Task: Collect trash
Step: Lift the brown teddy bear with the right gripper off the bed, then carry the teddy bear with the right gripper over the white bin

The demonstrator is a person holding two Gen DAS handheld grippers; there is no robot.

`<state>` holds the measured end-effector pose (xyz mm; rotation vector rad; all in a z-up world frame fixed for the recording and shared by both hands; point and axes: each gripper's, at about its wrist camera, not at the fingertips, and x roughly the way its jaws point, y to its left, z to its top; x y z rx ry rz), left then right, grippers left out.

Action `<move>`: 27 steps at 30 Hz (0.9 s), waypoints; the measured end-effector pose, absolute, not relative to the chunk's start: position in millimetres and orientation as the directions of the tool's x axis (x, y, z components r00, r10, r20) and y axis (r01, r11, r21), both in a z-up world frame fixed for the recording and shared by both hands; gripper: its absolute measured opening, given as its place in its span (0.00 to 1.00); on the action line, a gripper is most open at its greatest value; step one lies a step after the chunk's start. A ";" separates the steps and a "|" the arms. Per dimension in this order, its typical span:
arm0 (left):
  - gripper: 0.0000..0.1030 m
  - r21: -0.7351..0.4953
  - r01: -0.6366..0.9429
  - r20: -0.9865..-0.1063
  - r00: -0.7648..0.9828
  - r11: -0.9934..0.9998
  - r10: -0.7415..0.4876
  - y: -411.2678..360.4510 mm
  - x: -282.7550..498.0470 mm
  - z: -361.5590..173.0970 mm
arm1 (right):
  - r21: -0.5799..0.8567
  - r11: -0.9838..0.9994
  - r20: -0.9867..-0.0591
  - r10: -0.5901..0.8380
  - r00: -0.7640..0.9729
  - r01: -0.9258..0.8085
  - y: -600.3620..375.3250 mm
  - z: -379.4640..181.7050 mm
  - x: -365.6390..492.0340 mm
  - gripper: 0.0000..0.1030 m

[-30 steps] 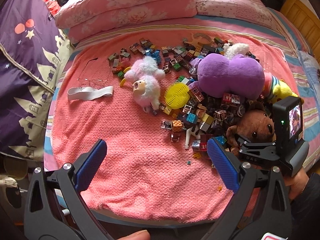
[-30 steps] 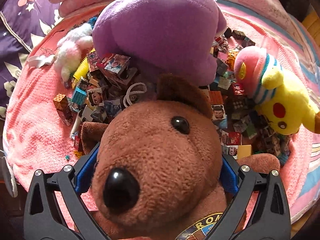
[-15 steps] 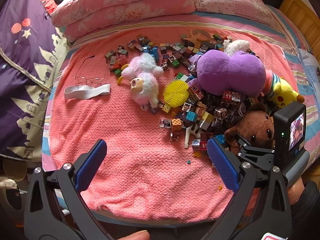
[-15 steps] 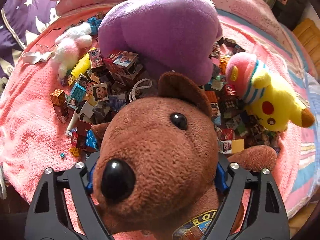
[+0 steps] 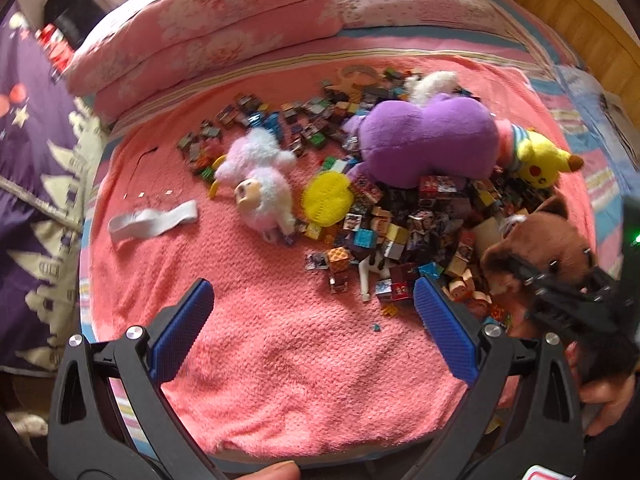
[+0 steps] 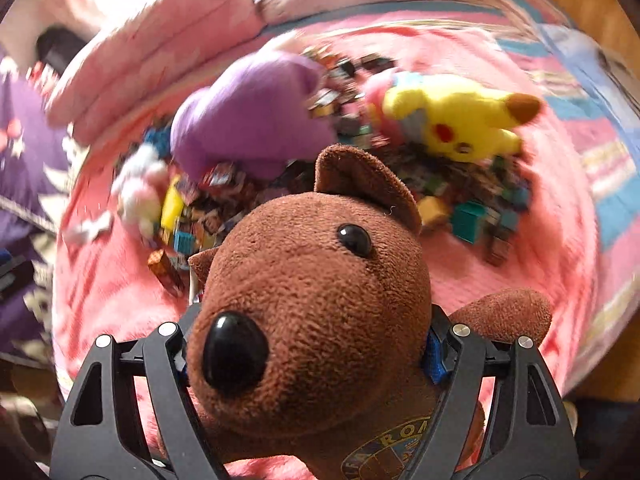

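Two grippers in play over the pink blanket (image 5: 280, 380). The right gripper (image 6: 308, 356) is clamped on the brown teddy bear (image 6: 312, 300), its fingers pressed into both sides of the head just behind the snout, blue pads nearly buried in the plush. The bear's nose pokes forward between the fingers and one ear stands up above them. From the left wrist view the bear (image 5: 540, 248) sits at the blanket's right edge, with the right gripper's black frame across its face and a hand (image 5: 604, 404) below it.

The left gripper (image 5: 316, 320) hovers over the bare near part of the blanket, fingers spread wide, nothing between them. Its right finger lies just beside the near fringe of the scattered small blocks (image 5: 384, 232).

Behind the bear, a purple plush (image 5: 424, 140) lies on the block pile, a yellow plush (image 5: 540, 160) touching its right end. A pink-white fluffy toy (image 5: 260, 188) and a yellow disc (image 5: 326, 198) lie mid-blanket, a white strap (image 5: 152, 220) towards the left edge. Pink pillows (image 5: 224, 36) line the far edge.
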<state>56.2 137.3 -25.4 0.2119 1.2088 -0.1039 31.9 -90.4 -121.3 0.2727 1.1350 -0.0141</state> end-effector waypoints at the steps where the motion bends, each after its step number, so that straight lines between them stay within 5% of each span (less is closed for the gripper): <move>1: 0.93 0.104 0.211 -0.936 0.352 0.972 0.023 134.1 55.5 -25.1 | 0.212 0.962 -0.893 0.119 0.434 0.172 -94.7 -116.4 28.1 0.76; 27: 0.93 0.045 0.757 -0.904 0.308 0.652 -0.296 -32.1 -30.1 -4.6 | 0.125 0.579 -0.882 -0.307 0.358 0.805 -228.8 -71.4 -235.9 0.76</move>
